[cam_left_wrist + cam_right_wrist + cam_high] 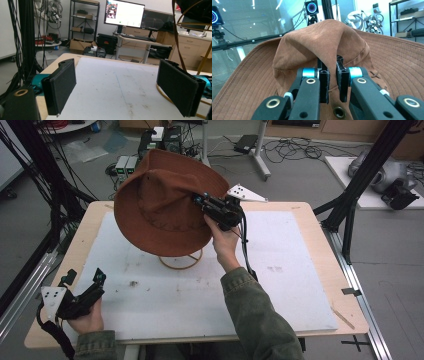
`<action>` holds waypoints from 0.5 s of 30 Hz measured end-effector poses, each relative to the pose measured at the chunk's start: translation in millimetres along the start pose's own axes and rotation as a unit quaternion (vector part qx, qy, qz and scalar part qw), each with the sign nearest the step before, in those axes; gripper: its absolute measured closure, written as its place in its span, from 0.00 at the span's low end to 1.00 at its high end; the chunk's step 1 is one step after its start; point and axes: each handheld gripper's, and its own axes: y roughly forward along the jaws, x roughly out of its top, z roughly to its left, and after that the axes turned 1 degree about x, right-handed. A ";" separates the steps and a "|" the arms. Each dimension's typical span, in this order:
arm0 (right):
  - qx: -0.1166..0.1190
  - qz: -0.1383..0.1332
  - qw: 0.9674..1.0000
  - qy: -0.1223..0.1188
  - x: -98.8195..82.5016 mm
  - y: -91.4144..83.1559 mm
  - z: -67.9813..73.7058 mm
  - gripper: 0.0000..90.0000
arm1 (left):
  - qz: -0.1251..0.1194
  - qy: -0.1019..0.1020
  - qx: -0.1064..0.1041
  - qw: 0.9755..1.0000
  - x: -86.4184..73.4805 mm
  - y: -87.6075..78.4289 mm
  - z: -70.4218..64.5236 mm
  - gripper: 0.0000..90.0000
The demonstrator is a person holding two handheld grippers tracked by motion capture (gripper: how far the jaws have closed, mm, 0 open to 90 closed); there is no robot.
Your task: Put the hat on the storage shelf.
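High view: the brown hat sits tilted on the wire stand, the landmark here. The right gripper is clamped on a fold of the crown. The left gripper rests well to the stand's left.

Left gripper view: jaws apart, nothing between them.

Right gripper view: pads pinch crown fabric. Judged step: placing the hat on the stand. The next move calls for levelling before release.

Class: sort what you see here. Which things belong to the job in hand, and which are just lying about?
Job: brown hat, pinched at its crown by the right gripper; gold wire stand under it; left gripper, open, waiting.

Lying about: white mat, monitor, cardboard box.
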 end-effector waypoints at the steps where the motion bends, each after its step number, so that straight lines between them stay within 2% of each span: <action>1: 0.001 0.000 1.000 -0.001 -0.4 0.5 0.1 0.94 | 0.000 -0.001 0.000 1.000 0.1 -0.1 0.1 0.18; 12: 0.000 0.002 1.000 0.001 -3.8 -0.3 -0.4 0.94 | 0.001 0.000 -0.001 1.000 -0.3 0.5 -0.2 0.18; 15: -0.002 0.006 1.000 0.003 -10.3 -1.8 -2.4 0.94 | 0.004 0.002 -0.002 1.000 -0.6 0.7 -0.2 0.18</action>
